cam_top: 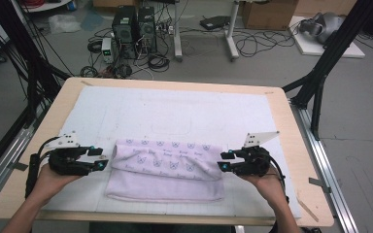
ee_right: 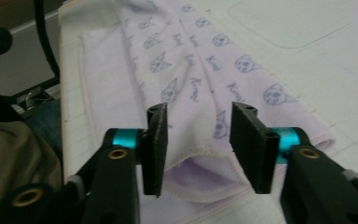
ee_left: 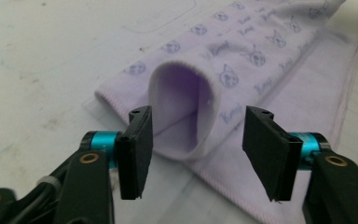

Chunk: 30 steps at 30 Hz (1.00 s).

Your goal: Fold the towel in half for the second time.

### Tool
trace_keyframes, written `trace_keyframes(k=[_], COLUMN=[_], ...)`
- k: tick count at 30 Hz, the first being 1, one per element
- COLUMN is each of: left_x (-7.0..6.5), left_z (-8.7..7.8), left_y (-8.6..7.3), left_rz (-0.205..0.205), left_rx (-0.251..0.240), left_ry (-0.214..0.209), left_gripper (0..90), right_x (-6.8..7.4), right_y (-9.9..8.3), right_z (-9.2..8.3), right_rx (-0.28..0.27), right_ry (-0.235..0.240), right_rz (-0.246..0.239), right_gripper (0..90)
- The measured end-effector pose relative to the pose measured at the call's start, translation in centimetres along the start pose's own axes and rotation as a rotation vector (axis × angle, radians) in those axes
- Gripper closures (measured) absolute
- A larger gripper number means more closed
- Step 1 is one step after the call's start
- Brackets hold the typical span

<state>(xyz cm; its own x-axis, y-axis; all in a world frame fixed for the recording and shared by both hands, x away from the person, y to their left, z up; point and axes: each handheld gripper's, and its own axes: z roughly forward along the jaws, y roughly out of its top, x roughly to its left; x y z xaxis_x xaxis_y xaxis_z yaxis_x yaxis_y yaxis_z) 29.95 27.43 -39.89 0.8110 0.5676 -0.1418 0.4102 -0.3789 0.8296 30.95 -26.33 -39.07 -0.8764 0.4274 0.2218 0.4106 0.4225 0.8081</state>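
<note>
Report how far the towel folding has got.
Done: the towel lies on the table with its far part folded over toward the person, a rolled fold open at each end. In hand: nothing; the left gripper and right gripper sit open at its ends, off the cloth. Left: probably another fold.
</note>
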Motion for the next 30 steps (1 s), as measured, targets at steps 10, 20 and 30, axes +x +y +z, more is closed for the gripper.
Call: trace_keyframes(k=[10, 20, 30], left_x=[0.5, 0.4, -2.5], left_z=[3.2, 4.2, -1.0], left_y=[2.9, 2.4, -1.0], left_rz=[0.035, 0.079, 0.094], left_rx=[0.039, 0.076, 0.033], left_ry=[0.015, -0.057, -0.089], left_gripper=[37.2, 82.2, 77.9], right_x=[-0.1, 0.4, 3.0], right_y=[0.7, 0.3, 0.0], right_z=[2.6, 3.2, 0.6], right_rx=[0.062, 0.135, 0.094], right_ry=[0.043, 0.065, 0.148], right_rz=[-0.011, -0.032, -0.08], right_gripper=[46.6, 65.5, 75.9])
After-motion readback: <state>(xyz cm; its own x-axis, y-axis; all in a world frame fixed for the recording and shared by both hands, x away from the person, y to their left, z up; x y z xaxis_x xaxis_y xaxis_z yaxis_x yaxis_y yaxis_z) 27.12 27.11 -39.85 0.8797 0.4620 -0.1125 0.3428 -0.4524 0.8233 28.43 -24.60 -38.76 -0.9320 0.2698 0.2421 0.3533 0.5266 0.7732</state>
